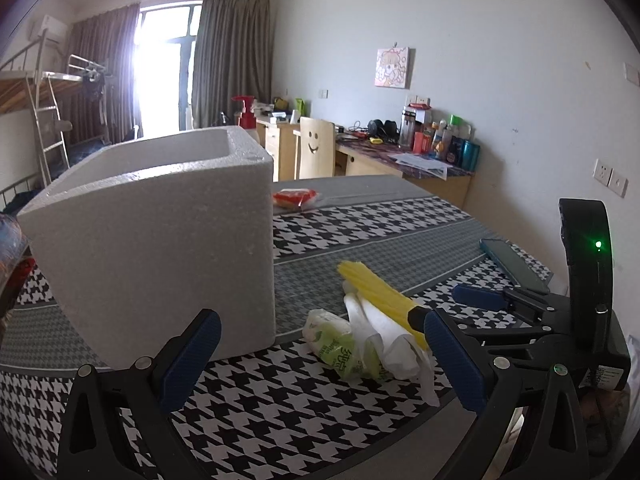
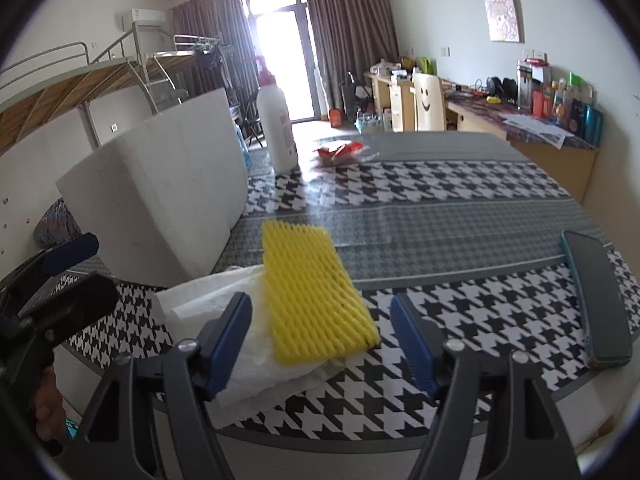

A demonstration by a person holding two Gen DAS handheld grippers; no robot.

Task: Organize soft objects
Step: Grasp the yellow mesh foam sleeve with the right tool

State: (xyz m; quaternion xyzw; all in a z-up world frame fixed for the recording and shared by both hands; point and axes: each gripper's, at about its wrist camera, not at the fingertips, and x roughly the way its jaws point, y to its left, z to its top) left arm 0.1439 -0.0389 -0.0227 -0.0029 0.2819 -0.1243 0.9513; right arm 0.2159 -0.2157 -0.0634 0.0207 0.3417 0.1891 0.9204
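Foam netting (image 2: 316,292), yellow and ribbed, lies flat between the spread fingers of the right gripper (image 2: 322,342), its near end sitting in the gap while neither blue pad presses on it, so the jaws stand apart around it with nothing gripped. Under the netting and out past the left finger spreads a sheet of white tissue (image 2: 224,312), resting on the houndstooth tablecloth (image 2: 460,320). To the right of that gripper, well apart, a teal phone (image 2: 596,300) lies on the cloth. Ahead and to the left stands the white foam box (image 2: 160,200), with a white bottle (image 2: 276,128) behind its far corner and a red packet (image 2: 340,150) further ahead. From the left gripper (image 1: 322,354) the same pile shows between its own wide-open fingers, a little ahead of the tips: the netting, the crumpled tissue, and a green-printed plastic wrapper (image 1: 340,344) at the front of the heap. These fingers touch nothing. The foam box rises just ahead of the left finger, open side up, and the right gripper comes in from the right, beside the pile.
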